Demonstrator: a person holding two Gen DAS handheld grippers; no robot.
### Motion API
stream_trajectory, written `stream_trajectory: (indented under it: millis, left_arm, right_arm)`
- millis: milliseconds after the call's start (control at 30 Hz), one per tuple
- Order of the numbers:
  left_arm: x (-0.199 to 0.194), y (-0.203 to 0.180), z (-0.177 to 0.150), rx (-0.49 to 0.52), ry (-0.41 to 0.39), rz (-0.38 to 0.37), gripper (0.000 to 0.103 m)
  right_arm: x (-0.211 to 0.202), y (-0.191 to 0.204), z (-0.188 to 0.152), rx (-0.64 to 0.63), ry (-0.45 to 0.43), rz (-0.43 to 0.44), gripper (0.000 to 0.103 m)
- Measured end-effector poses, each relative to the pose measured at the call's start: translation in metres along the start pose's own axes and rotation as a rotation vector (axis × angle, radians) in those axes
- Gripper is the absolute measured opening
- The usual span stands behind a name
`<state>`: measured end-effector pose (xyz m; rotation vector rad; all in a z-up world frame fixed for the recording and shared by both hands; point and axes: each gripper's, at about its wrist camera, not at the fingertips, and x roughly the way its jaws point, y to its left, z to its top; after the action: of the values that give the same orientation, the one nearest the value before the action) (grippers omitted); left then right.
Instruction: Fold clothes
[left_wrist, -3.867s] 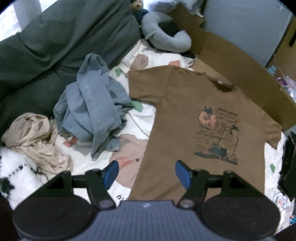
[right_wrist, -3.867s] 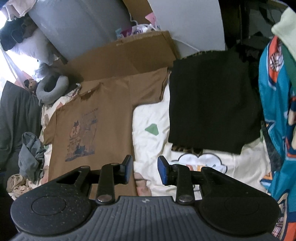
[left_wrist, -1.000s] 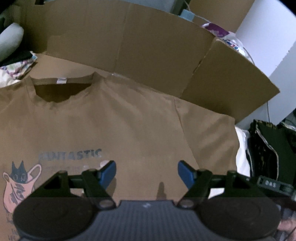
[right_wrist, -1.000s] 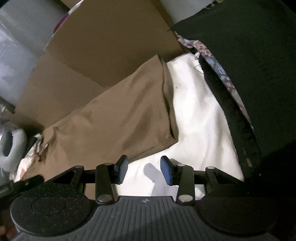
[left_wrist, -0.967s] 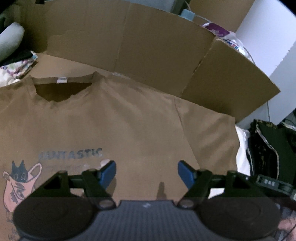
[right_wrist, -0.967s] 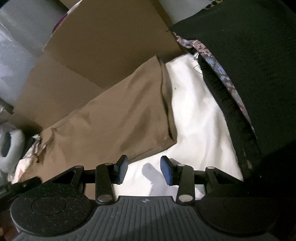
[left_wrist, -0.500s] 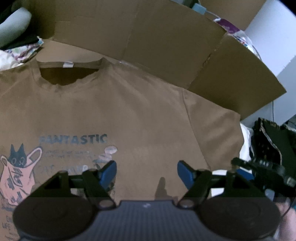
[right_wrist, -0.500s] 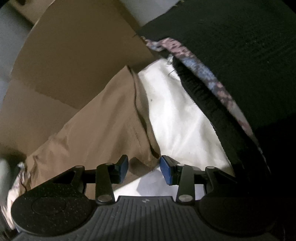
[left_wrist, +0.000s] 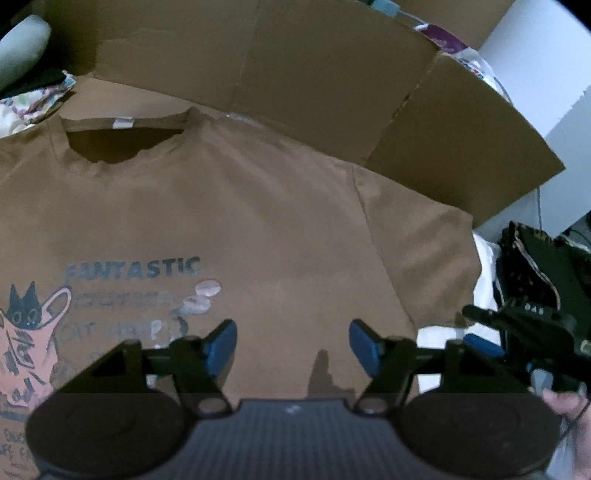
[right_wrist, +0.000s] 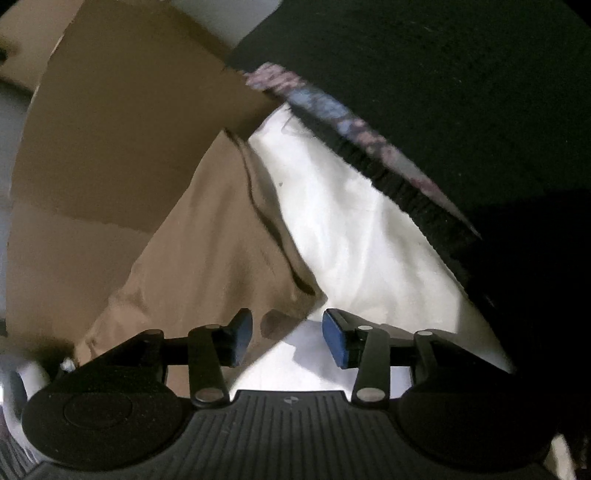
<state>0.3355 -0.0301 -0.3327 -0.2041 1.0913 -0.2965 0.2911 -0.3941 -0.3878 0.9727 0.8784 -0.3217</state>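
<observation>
Brown T-shirt (left_wrist: 280, 221) was laid flat against the cardboard (left_wrist: 332, 81), collar toward it. Left gripper (left_wrist: 291, 345) was held wide above it; right gripper (right_wrist: 287, 338), opening, straddled the sleeve corner.

T-shirt (left_wrist: 280, 229) before cardboard (left_wrist: 332, 74)

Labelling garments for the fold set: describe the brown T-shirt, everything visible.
The brown T-shirt looks like soft cotton knit and lies flat, front up, on a white sheet. It has a round ribbed collar with a white tag, short sleeves, and a faded print reading FANTASTIC above a black cat in a pink bag. Its top edge meets the cardboard. The right claw stands open around the sleeve corner, not pinching it.
</observation>
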Motion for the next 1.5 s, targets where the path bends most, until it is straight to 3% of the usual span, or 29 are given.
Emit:
stream_trajectory:
  millis: [100,167,200,233,467,600,767,833,867,900,933,1000,1200,1267,1333,1500]
  left_arm:
    - [0.000,0.000,0.000,-0.006,0.002,0.004,0.069]
    - [0.001,-0.003,0.000,0.006,0.002,0.006,0.069]
    - [0.002,-0.004,-0.001,0.013,0.001,0.004,0.069]
    - [0.003,-0.006,-0.001,0.022,0.002,-0.001,0.069]
    - [0.017,-0.030,-0.003,0.127,0.027,-0.077,0.042]
    - [0.030,-0.046,-0.003,0.165,0.043,-0.112,0.036]
    - [0.046,-0.059,-0.001,0.187,0.059,-0.132,0.032]
    - [0.052,-0.061,-0.001,0.197,0.062,-0.133,0.031]
    - [0.054,-0.063,-0.001,0.201,0.064,-0.134,0.027]
    - [0.057,-0.063,-0.001,0.202,0.067,-0.135,0.024]
    - [0.059,-0.064,-0.001,0.203,0.069,-0.136,0.018]
    - [0.062,-0.067,0.000,0.207,0.072,-0.142,0.015]
    - [0.065,-0.077,-0.002,0.237,0.072,-0.158,0.012]
    - [0.068,-0.078,-0.003,0.239,0.077,-0.156,0.011]
    - [0.070,-0.079,-0.004,0.239,0.081,-0.154,0.011]
    - [0.072,-0.081,-0.007,0.235,0.083,-0.161,0.011]
  right_arm:
    - [0.003,0.003,0.003,0.006,-0.017,-0.003,0.048]
    - [0.004,0.003,0.003,0.001,-0.030,-0.015,0.032]
    - [0.002,0.002,0.003,-0.003,-0.035,-0.024,0.012]
    - [0.001,0.002,0.002,-0.007,-0.040,-0.032,0.009]
    - [-0.018,0.008,0.000,-0.060,-0.085,-0.021,0.008]
    - [-0.027,0.012,0.003,-0.076,-0.114,-0.024,0.001]
    - [-0.028,0.009,-0.006,-0.074,-0.083,-0.023,0.003]
    - [-0.026,0.010,-0.014,-0.082,-0.059,-0.021,0.013]
    - [-0.023,0.010,-0.017,-0.085,-0.045,-0.019,0.019]
    - [-0.019,0.009,-0.019,-0.072,-0.032,-0.020,0.031]
    - [-0.016,0.007,-0.021,-0.058,-0.019,-0.020,0.035]
    - [-0.011,0.006,-0.024,-0.034,-0.009,-0.022,0.040]
    - [0.000,0.003,-0.020,0.037,-0.026,0.012,0.040]
    - [0.002,0.005,-0.020,0.024,-0.023,0.013,0.037]
    - [0.004,0.008,-0.020,0.010,-0.020,0.013,0.007]
    - [-0.003,0.021,-0.016,-0.029,-0.032,0.078,0.005]
